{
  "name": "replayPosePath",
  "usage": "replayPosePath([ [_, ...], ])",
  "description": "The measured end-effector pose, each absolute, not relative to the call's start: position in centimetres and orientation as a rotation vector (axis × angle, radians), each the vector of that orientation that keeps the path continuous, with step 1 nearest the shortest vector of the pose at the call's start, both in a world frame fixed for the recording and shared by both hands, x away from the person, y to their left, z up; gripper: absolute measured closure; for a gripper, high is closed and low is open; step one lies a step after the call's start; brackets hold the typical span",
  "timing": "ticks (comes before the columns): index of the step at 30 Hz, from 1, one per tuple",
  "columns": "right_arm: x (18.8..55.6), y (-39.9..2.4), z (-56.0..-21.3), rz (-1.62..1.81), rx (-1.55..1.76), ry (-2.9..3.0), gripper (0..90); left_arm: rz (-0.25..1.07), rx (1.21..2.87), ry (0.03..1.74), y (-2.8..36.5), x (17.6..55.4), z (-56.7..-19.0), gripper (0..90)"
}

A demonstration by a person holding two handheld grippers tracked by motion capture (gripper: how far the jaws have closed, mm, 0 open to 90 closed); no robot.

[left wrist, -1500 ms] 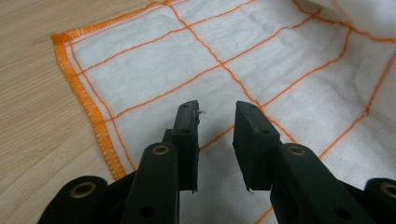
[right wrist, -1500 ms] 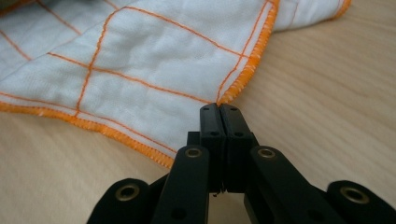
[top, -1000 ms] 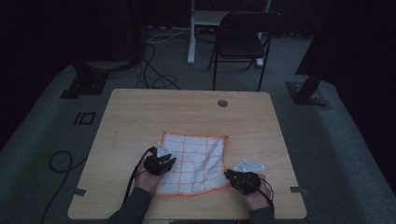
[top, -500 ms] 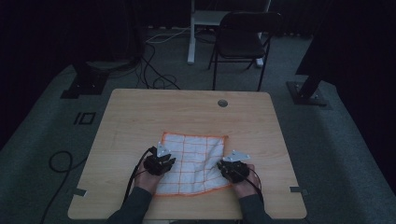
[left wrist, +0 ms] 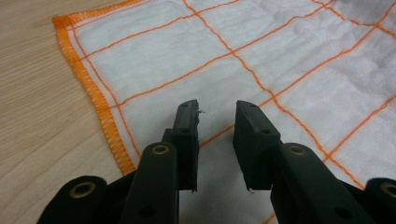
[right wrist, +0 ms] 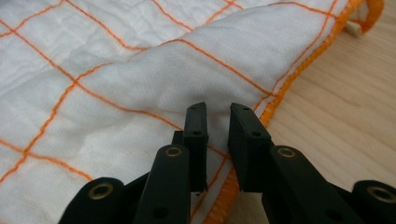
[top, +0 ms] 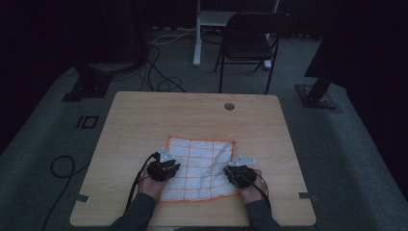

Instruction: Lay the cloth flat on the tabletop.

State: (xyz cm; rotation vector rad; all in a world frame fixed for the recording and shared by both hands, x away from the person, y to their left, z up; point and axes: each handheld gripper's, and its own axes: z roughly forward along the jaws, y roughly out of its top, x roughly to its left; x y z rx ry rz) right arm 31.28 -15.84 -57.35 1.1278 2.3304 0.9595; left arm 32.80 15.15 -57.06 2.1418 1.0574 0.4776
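Two grippers are working at one white cloth (top: 199,166) with an orange grid and orange hem, which is lying flat on the near half of the wooden table (top: 144,120). I am holding my left gripper (left wrist: 215,122) over the cloth's left part, just inside its stitched hem; its jaws are standing apart by a moderate gap, with bare cloth showing between them and nothing gripped. I am holding my right gripper (right wrist: 217,122) at the cloth's right edge, where the fabric is rising in a soft fold; its jaws are standing narrowly apart, having just been closing a little, and I cannot tell whether the pads are pinching the fold. Seen from above, the left gripper (top: 163,169) and the right gripper (top: 239,173) are flanking the cloth's near corners, cables trailing back toward my sleeves. Beyond the table, a dark folding chair (top: 250,43) is standing on grey carpet, with loose cables (top: 159,72) lying nearby.
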Motion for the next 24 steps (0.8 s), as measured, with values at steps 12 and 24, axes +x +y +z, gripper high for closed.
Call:
replayPosePath([
  [12, 29.7, -17.6, -57.3, 0.962, 1.174, 2.331, 77.4, 0.493, 2.146, 1.059, 15.4, 32.6, -57.1, 71.2],
  [24, 29.6, -17.6, -57.3, 0.956, 1.209, 2.317, 72.0, 0.501, 2.155, 1.059, 15.3, 33.0, -57.0, 70.2],
])
